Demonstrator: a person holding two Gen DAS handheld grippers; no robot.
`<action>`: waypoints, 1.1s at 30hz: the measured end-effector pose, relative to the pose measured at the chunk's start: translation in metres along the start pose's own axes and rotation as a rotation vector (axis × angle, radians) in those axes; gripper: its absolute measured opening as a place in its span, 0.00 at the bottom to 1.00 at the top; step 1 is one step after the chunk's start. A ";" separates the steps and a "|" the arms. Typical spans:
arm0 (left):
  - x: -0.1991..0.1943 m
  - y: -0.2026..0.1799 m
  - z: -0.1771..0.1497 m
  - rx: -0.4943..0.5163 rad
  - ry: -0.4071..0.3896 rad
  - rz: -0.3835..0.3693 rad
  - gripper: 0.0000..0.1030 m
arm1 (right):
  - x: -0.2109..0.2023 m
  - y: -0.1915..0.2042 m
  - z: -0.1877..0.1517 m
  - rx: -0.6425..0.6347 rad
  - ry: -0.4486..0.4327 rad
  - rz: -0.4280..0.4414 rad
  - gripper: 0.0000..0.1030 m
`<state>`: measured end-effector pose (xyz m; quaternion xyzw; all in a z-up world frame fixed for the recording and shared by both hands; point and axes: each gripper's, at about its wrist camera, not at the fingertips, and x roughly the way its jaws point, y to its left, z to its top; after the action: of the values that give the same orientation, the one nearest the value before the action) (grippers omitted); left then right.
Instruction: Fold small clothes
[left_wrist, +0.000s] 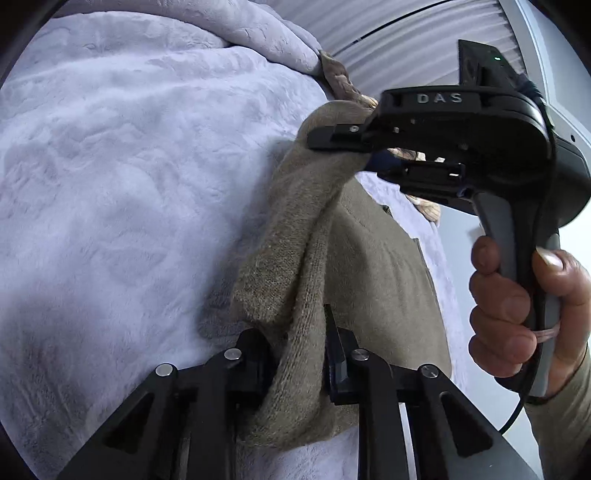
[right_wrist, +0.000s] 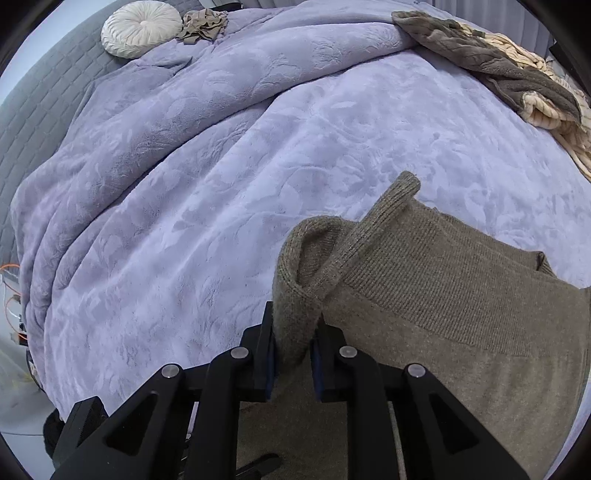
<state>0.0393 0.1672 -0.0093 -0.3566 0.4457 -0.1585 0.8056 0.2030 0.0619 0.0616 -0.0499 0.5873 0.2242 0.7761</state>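
Sweater (right_wrist: 424, 266) of olive-brown knit lies on the lilac blanket (right_wrist: 258, 147) at about four o'clock in the right wrist view, its lower part cut off by the frame edge and by the gripper's black linkage. The right gripper (right_wrist: 293, 354) is clamped narrowly on a doubled fold of the knit, a ribbed cuff (right_wrist: 402, 188) sticking up past it towards one o'clock. The left gripper (left_wrist: 299, 354) likewise pinches a bunched roll of the same sweater (left_wrist: 295, 258) between its pads, and the cloth hides most of both fingers. In the left wrist view the right gripper (left_wrist: 343, 147) comes in from three o'clock, held by a hand (left_wrist: 517, 314); its lower finger is buried in the fabric, so the exact spot of its grip is hard to make out there.

Blanket spreads bare and wide from nine through twelve o'clock, leaving plenty of open room on that side. At eleven o'clock in the right wrist view a round cream cushion (right_wrist: 142, 27) rests near the bed's far edge, with a small crumpled beige garment (right_wrist: 205, 24) just beside it. At one to two o'clock a brown throw (right_wrist: 498, 62) lies over a cream chunky-knit one (right_wrist: 554, 114), possibly a blanket, well apart from the sweater. Grey quilted bedding (right_wrist: 40, 110) shows at nine to ten o'clock.
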 end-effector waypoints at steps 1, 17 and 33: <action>0.000 -0.003 -0.001 0.017 -0.004 0.024 0.23 | 0.004 0.000 0.002 0.004 0.015 -0.005 0.37; 0.005 -0.029 0.000 0.093 0.002 0.202 0.23 | 0.065 0.039 0.018 -0.055 0.235 -0.287 0.20; 0.010 -0.118 0.012 0.196 0.032 0.417 0.23 | -0.023 -0.006 0.021 -0.036 0.086 0.005 0.17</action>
<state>0.0625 0.0844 0.0736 -0.1745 0.5049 -0.0366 0.8446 0.2194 0.0572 0.0889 -0.0719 0.6162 0.2341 0.7485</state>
